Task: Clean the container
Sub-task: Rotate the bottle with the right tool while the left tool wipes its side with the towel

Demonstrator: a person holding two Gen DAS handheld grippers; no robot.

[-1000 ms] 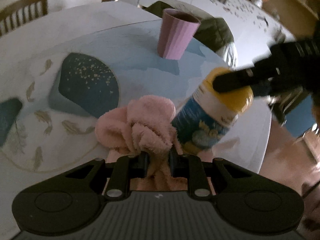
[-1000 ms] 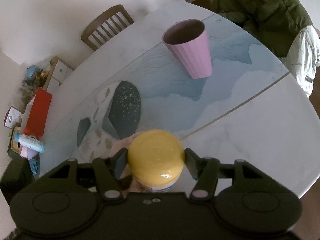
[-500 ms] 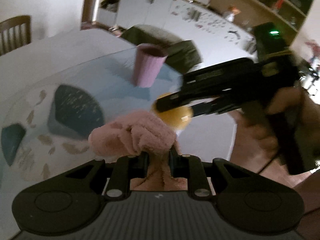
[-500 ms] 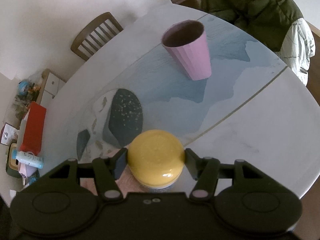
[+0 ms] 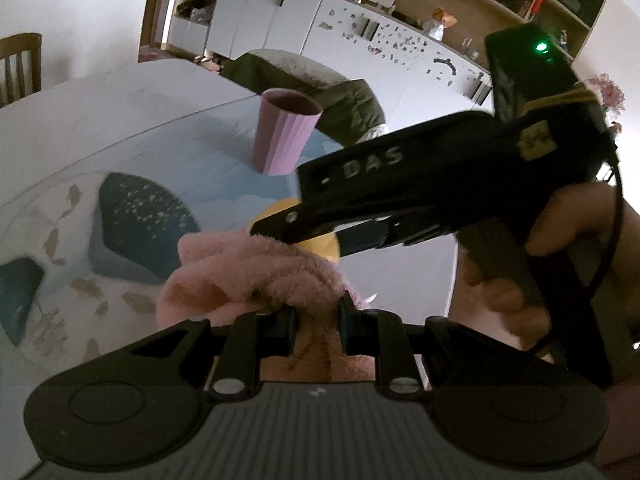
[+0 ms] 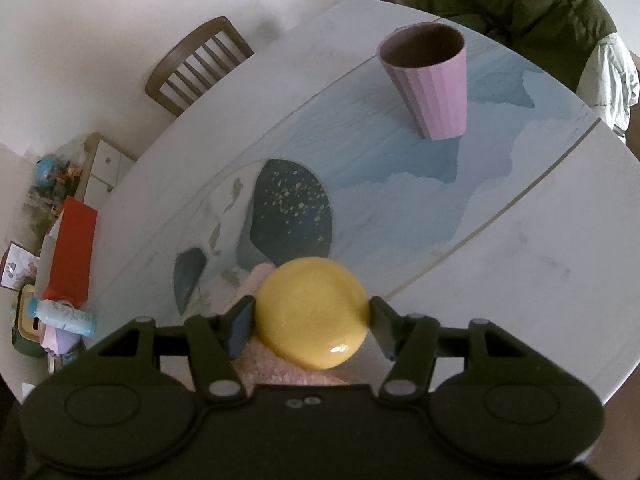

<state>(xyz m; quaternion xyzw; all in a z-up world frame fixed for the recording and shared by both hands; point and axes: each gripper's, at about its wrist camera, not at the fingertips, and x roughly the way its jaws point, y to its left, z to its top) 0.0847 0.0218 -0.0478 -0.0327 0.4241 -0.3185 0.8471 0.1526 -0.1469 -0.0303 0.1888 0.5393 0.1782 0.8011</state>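
A yellow-lidded container (image 6: pixel 312 314) is clamped between the fingers of my right gripper (image 6: pixel 310 320), lid end toward the camera. In the left wrist view only a sliver of that yellow-lidded container (image 5: pixel 320 246) shows under the right gripper's black body (image 5: pixel 420 184). My left gripper (image 5: pixel 318 322) is shut on a fluffy pink cloth (image 5: pixel 256 272), bunched just in front of the fingers and touching the container from below. The pink cloth (image 6: pixel 260 276) peeks out beside the lid in the right wrist view. The container's body is hidden.
A pink ribbed cup (image 6: pixel 430 84) stands upright on the round white table (image 6: pixel 540 240) with a blue painted pattern. A wooden chair (image 6: pixel 196 66) is behind the table, a dark green jacket (image 6: pixel 520 4) at the far side. A hand (image 5: pixel 500 300) holds the right gripper.
Both grippers have lifted away from the table. The container turned so its blue label is out of sight, and the cloth now sits right against it.
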